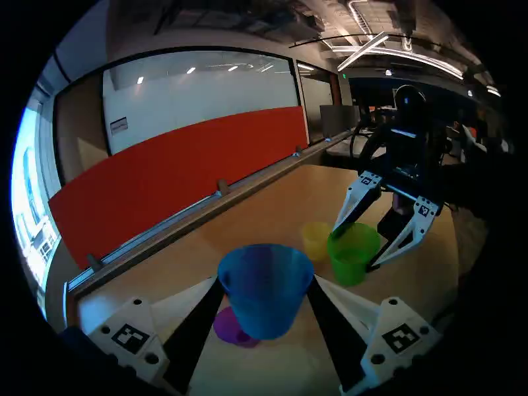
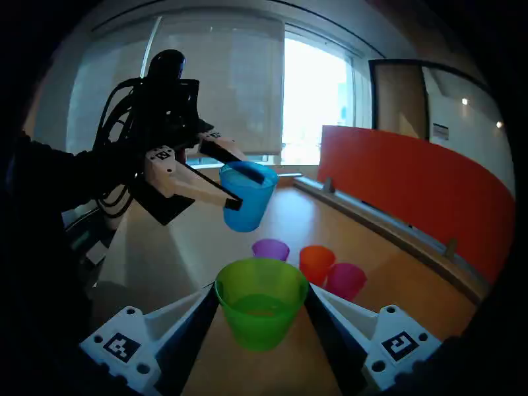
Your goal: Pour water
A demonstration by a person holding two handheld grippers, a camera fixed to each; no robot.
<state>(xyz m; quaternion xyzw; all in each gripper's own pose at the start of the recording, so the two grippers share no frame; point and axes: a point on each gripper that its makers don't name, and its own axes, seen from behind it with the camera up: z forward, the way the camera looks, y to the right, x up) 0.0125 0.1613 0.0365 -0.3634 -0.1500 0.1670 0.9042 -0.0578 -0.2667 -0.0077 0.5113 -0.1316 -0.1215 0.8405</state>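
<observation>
- Above the table [image 2: 369, 290], in the right gripper view, the blue cup [image 2: 247, 195] hangs clear of the surface and is tilted slightly.
- The left gripper [image 1: 266, 284] has its fingers partly closed, one pressing on each side of the blue cup just below the rim.
- The blue cup is translucent plastic and tapers toward the base. Whether it holds water cannot be told.
- The right gripper [image 2: 261, 294] is also partly closed, with both fingers against the sides of the green cup [image 2: 261, 310].
- The green cup is translucent, tapered and upright. A darker band low inside it may be liquid. Whether its base touches the table cannot be told.
- In the left gripper view the green cup [image 1: 353, 253] lies beyond the blue cup [image 1: 266, 297], lower and to the right.
- A purple cup [image 2: 270, 249] stands on the table between the two held cups, almost under the blue cup.
- An orange cup [image 2: 317, 262] and a pink cup [image 2: 346, 280] stand just beside the purple cup, touching or nearly touching each other.
- A yellow cup [image 1: 315, 239] in the left gripper view stands just beside the green cup.
- A red panel [image 2: 429, 191] and a rail [image 1: 198, 211] run along the table's far edge. A bright window [image 2: 313, 99] lies behind.
- A dark sleeve [image 2: 59, 178] and cables sit behind the left gripper.
</observation>
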